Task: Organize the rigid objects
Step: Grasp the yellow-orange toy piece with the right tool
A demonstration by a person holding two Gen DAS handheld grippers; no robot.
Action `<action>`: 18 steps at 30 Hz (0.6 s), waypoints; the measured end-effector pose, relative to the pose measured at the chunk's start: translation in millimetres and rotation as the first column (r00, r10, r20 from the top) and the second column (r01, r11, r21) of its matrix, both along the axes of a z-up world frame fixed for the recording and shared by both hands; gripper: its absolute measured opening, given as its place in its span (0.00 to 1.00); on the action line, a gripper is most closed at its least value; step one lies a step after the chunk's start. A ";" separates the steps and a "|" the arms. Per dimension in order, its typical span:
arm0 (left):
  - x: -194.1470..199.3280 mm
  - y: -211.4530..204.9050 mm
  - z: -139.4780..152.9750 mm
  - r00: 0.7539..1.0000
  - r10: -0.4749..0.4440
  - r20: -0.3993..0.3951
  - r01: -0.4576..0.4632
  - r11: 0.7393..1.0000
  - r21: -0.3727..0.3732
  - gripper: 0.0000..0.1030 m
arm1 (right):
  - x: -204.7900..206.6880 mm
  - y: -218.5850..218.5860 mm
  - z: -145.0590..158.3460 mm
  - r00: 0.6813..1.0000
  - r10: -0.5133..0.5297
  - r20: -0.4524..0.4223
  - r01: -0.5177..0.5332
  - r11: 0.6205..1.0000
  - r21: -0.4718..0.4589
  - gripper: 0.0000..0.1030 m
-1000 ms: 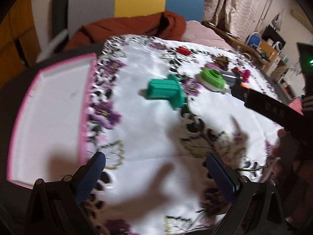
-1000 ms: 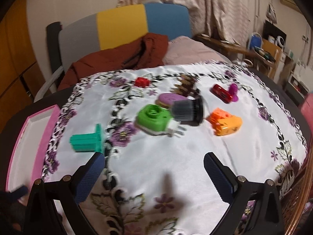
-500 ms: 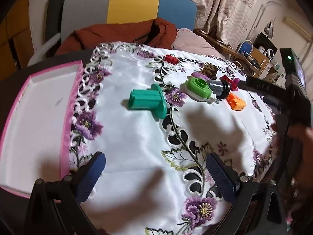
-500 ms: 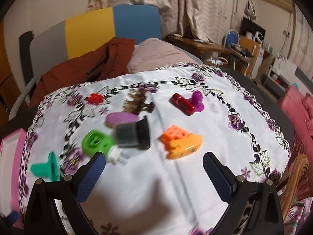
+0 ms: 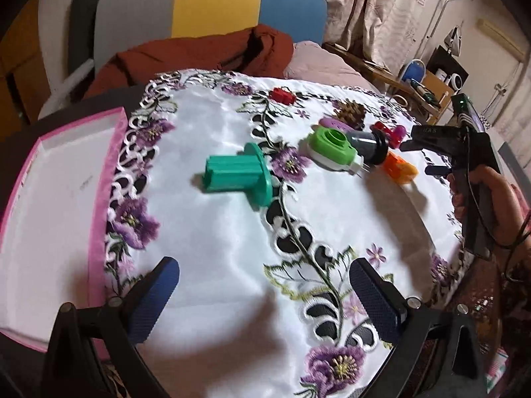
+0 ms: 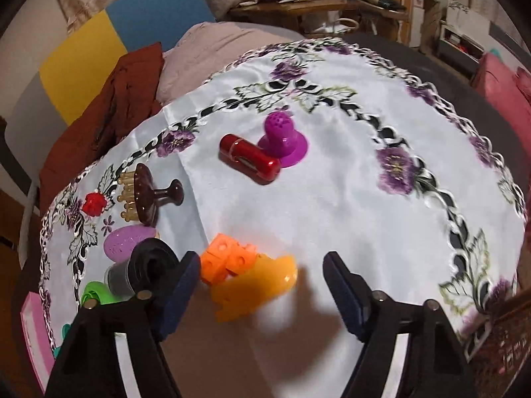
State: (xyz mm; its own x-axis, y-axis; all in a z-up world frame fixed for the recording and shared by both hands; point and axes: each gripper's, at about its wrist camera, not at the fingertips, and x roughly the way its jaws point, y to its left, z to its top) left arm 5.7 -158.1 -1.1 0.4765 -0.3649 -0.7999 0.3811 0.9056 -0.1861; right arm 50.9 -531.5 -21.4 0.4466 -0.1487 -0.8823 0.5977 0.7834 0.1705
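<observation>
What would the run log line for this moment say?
right gripper: open, jaws closing around orange piece | left gripper: open, empty | pink tray: empty

Lying on the tablecloth (image 6: 332,205) are nine small objects: two green (image 5: 237,174), two purple (image 6: 283,132), two red (image 6: 249,159), one orange (image 6: 245,278), one black (image 6: 142,272), one brown (image 6: 149,195); one pink tray (image 5: 49,205) sitting beside

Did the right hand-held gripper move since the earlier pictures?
Yes. The right hand-held gripper went from over the green plug rightward to the orange toy, jaws closing, pads not yet pressing it.
</observation>
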 end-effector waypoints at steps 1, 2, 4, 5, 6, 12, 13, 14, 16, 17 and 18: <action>2.7 -0.6 -0.4 1.000 0.005 -0.001 -0.005 1.000 0.006 1.00 | 4.2 1.3 -3.0 1.000 0.006 -0.015 -0.007 1.000 -0.012 0.74; 4.7 -0.6 -0.7 1.000 0.008 -0.005 -0.008 1.000 0.005 1.00 | 8.5 3.0 -7.7 0.999 0.018 -0.040 -0.018 1.000 -0.020 0.74; 9.2 0.1 -1.7 1.000 0.020 -0.008 -0.020 1.000 -0.003 1.00 | 10.6 3.4 -15.9 0.998 0.030 -0.052 -0.030 1.000 0.006 0.74; 11.3 0.6 -2.0 0.999 0.033 -0.004 -0.033 0.999 0.005 1.00 | 9.8 2.7 -17.3 0.998 0.031 -0.046 -0.029 0.999 0.035 0.74; 13.2 0.4 -2.5 0.999 0.042 0.001 -0.042 0.999 0.013 1.00 | 9.5 2.9 -19.2 0.998 0.037 -0.042 -0.035 0.998 0.054 0.74; 25.4 -2.2 -4.5 0.998 0.066 0.012 -0.066 0.998 0.024 1.00 | 2.2 2.2 -27.1 0.999 0.045 -0.023 -0.041 0.985 0.168 0.73; 27.3 -2.6 -4.0 0.998 0.066 0.012 -0.066 0.998 0.022 1.00 | 1.7 3.3 -25.8 0.999 0.050 -0.018 -0.047 0.986 0.159 0.68; 29.1 -2.4 -3.3 0.998 0.069 0.012 -0.069 0.997 0.019 1.00 | 2.0 3.5 -23.3 0.998 0.058 -0.003 -0.057 0.987 0.152 0.64; 30.4 -1.5 -1.8 0.997 0.073 0.015 -0.073 0.997 0.015 1.00 | 1.3 1.6 -19.3 0.998 0.054 0.030 -0.058 0.984 0.165 0.43; 30.6 -0.9 -0.9 0.997 0.075 0.018 -0.075 0.997 0.014 1.00 | 0.4 0.3 -18.5 0.998 0.052 0.038 -0.058 0.984 0.171 0.42; 30.7 -0.2 -0.1 0.997 0.076 0.022 -0.076 0.997 0.013 1.00 | -1.1 -1.1 -18.2 0.998 0.049 0.042 -0.056 0.982 0.179 0.41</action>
State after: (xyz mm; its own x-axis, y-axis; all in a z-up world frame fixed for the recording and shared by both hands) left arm 36.4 -158.3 -1.3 0.5194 -0.3163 -0.7938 0.3148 0.9345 -0.1664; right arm 49.7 -532.6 -39.6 0.4824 0.0355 -0.8752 0.5473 0.7679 0.3328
